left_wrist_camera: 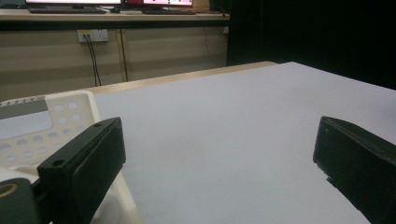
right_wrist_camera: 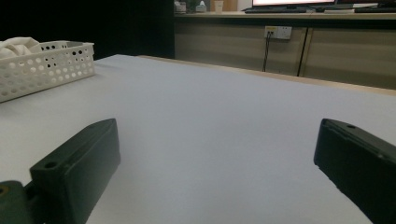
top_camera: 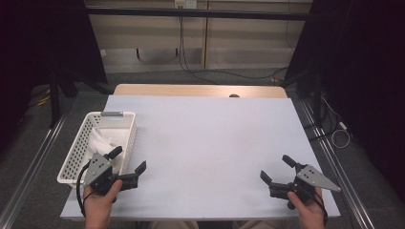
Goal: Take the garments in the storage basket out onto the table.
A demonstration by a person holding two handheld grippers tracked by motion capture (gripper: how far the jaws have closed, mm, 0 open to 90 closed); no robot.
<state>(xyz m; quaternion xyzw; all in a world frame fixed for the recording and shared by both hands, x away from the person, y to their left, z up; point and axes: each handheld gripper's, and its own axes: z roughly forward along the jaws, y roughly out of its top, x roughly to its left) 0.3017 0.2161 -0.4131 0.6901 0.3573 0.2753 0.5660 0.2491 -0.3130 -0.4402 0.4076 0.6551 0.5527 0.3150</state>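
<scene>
Bench scene, high view, near to far. At 7 o'clock the left gripper (top_camera: 129,161), held in the person's left hand (top_camera: 99,205), has its jaws spread apart with nothing between them; one jaw overhangs the rim of the white perforated basket (top_camera: 77,151), the other stands over the bench's pale blue sheet (top_camera: 205,138). At 5 o'clock the right gripper (top_camera: 276,168), in the right hand (top_camera: 309,210), likewise has its jaws apart and empty above the sheet, well apart from the basket. The basket lies at 9 o'clock on the sheet's left edge and holds crumpled white cloth (top_camera: 101,141). At 12 o'clock a strip of bare wooden bench (top_camera: 200,90) shows beyond the sheet.
</scene>
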